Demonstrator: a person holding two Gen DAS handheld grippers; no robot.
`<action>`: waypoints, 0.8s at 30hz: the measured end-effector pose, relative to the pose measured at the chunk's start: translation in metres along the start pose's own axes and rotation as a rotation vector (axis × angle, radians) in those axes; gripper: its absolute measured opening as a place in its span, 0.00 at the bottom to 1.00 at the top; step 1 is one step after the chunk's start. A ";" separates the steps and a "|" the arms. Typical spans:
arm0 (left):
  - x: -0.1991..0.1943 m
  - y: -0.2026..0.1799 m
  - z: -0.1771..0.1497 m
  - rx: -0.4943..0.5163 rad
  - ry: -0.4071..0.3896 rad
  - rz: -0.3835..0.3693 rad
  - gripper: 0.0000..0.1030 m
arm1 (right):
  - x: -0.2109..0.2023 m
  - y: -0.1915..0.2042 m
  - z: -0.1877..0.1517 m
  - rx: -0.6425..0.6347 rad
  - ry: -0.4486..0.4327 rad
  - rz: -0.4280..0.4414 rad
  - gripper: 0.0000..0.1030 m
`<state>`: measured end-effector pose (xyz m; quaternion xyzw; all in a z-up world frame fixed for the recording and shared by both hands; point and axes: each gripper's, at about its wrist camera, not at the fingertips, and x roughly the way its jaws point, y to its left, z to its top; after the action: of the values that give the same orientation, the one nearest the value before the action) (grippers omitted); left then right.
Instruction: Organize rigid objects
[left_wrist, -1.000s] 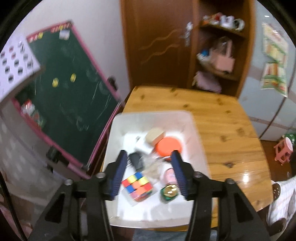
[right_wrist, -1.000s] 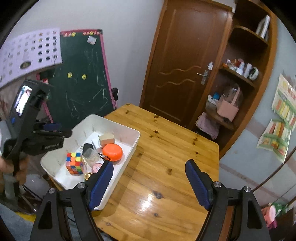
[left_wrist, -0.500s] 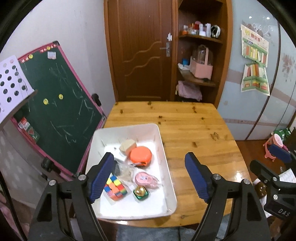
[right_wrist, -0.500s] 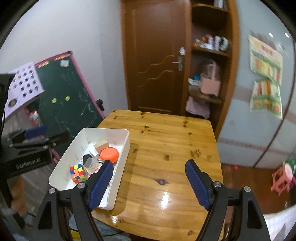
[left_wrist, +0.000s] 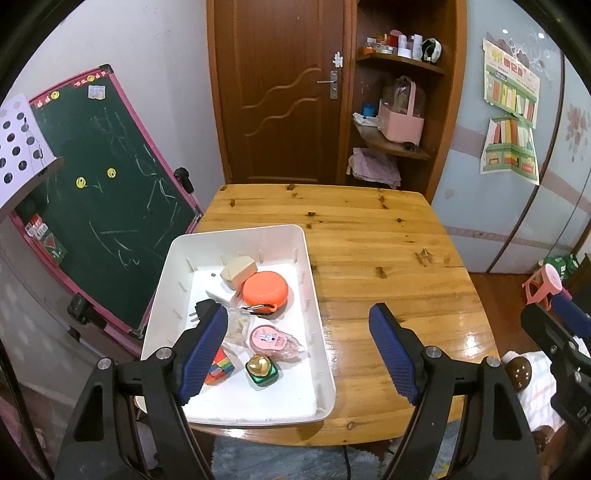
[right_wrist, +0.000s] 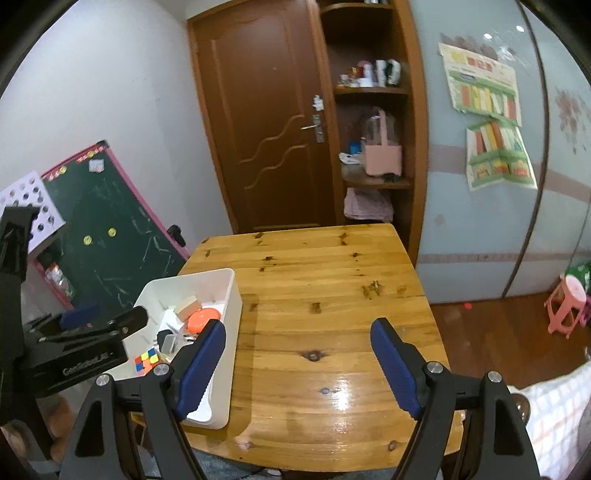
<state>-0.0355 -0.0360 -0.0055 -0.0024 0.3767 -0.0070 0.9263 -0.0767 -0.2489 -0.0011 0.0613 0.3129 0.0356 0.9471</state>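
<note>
A white bin sits on the left side of the wooden table. In it lie a beige block, an orange round case, a black plug, a clear bag, a pink tape dispenser, a green bottle with a gold cap and a colour cube. My left gripper hangs above the bin's near right side, open and holding nothing. Over bare table to the right of the bin, my right gripper is open and holds nothing.
A green chalkboard leans left of the table. A brown door and a shelf unit stand behind it. A pink stool is on the floor at right. The right gripper's body shows at the left view's edge.
My left gripper has opened wide and drawn back from over the bin's objects. The right gripper has rolled level and swung, so the table now lies straight ahead.
</note>
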 end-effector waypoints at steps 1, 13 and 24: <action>0.000 0.000 -0.001 -0.004 -0.002 0.000 0.79 | 0.002 -0.003 0.000 0.007 0.003 -0.006 0.79; 0.004 -0.001 -0.001 -0.004 0.002 0.001 0.79 | 0.012 -0.003 -0.001 0.008 0.039 -0.022 0.83; 0.004 0.003 -0.003 -0.015 0.020 0.019 0.79 | 0.017 0.003 -0.001 -0.011 0.066 -0.033 0.83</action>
<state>-0.0346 -0.0332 -0.0104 -0.0057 0.3861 0.0047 0.9224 -0.0634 -0.2442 -0.0114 0.0496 0.3448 0.0237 0.9370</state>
